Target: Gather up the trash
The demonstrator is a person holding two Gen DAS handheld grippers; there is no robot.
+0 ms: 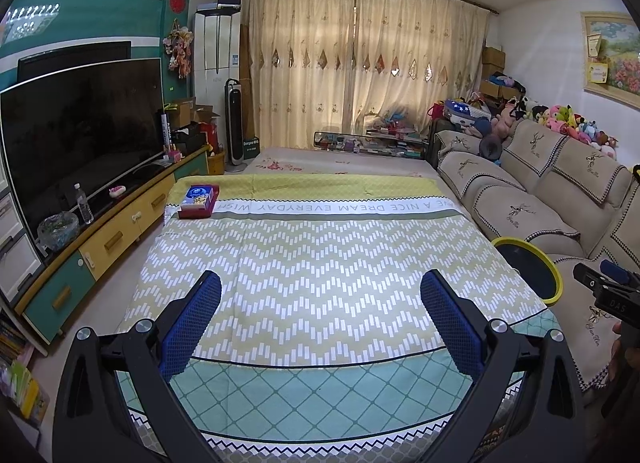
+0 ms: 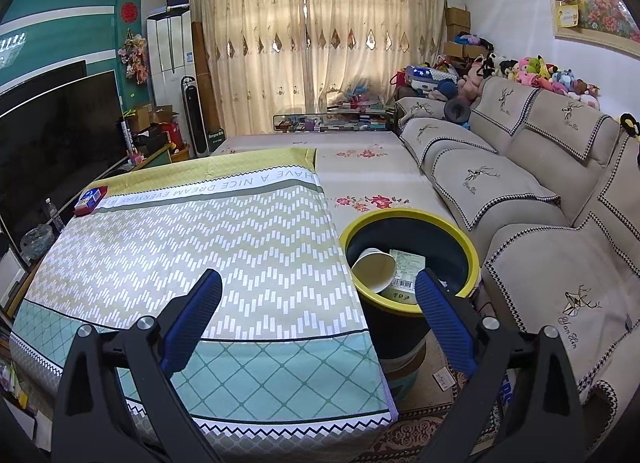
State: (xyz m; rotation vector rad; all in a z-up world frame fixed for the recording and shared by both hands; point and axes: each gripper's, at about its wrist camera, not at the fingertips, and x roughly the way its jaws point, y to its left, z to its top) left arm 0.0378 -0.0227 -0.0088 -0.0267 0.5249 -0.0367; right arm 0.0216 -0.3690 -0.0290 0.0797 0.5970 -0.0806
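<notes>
A dark trash bin with a yellow rim [image 2: 412,219] stands right of the cloth-covered table [image 2: 192,247], against the sofa. Inside it lie a white paper cup [image 2: 374,267] and a printed paper wrapper [image 2: 406,269]. My right gripper [image 2: 318,287] is open and empty, above the table's near right corner, its right finger over the bin's near rim. My left gripper [image 1: 320,291] is open and empty above the table's near edge. The bin's rim [image 1: 532,247] shows at the right in the left wrist view, with the right gripper's body [image 1: 608,287] beyond it.
A red tray with a blue tissue pack [image 1: 199,201] sits on the table's far left corner. A beige sofa [image 2: 520,199] runs along the right. A TV [image 1: 76,135] on a low cabinet [image 1: 120,231] with a water bottle [image 1: 84,205] lines the left.
</notes>
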